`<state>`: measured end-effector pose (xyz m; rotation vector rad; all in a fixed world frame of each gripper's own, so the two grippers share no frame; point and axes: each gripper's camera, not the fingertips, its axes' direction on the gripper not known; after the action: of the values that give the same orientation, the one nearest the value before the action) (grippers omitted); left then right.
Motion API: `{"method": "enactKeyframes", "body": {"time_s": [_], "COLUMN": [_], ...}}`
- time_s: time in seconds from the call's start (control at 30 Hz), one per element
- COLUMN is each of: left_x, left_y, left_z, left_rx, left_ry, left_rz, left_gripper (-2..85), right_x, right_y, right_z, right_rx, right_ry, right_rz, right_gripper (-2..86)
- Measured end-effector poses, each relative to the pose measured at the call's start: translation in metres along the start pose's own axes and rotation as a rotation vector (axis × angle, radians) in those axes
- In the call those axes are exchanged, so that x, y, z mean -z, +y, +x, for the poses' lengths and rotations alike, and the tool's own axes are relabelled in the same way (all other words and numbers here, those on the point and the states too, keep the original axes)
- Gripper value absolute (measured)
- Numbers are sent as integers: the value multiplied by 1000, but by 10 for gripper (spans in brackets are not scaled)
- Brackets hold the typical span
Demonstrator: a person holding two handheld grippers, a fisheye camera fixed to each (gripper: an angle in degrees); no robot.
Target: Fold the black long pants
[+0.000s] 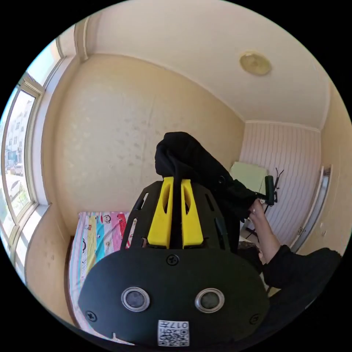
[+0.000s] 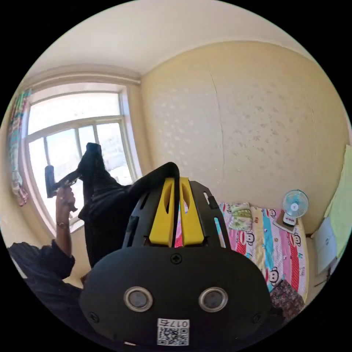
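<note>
The black long pants of soft, heavy cloth (image 1: 190, 157) are up in the air, well above the bed with the cartoon-print sheet in pink, blue and yellow stripes (image 1: 97, 231), strung between the two grippers. In the left gripper view the left gripper (image 1: 176, 181) has its yellow jaws pressed together on a bunched edge of the cloth, which rises over the jaw tips and then falls away to the right toward the other gripper (image 1: 267, 194), held in the person's hand (image 1: 256, 212) on the far right. In the right gripper view the right gripper (image 2: 176, 181) likewise clamps a fold of the pants (image 2: 106, 205) between nearly closed jaws, and the cloth runs left to the other gripper (image 2: 75, 176) raised before the window (image 2: 73, 128). This looks like the lift-and-spread step: an edge, probably the waistband, is pinched at two points so the legs hang free, though the hanging ends are hidden behind the gripper bodies. The held edge lies roughly level from left to right, and the long axis of the pants seems to drop downward from it. Next, I judge, the garment must be lowered flat onto the bed with the legs laid straight and together.
</note>
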<state>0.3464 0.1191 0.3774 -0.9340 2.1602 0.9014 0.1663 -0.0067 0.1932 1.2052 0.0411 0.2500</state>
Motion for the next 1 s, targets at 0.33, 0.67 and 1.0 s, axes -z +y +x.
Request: {"method": "enactKeyframes", "body": {"time_s": [0.33,0.67,1.0], "left_x": [-296,-325,-389], "left_y": [252,593,609], "left_z": [-158,-156,-83], "left_rx": [290,632,430], "left_ry": [-172,-73,-59], "left_rz": [-843,-1387,-1595], "left_gripper": [76,83,76], "right_x": [-247,-247,-307], "right_y": [274,680,728], "right_z": [129,153,149], "right_rx": [-279,-508,-596], "right_ry": [107,122,-51], "right_rz": [-649,-1234,-1200], "right_gripper": [70,60,86]}}
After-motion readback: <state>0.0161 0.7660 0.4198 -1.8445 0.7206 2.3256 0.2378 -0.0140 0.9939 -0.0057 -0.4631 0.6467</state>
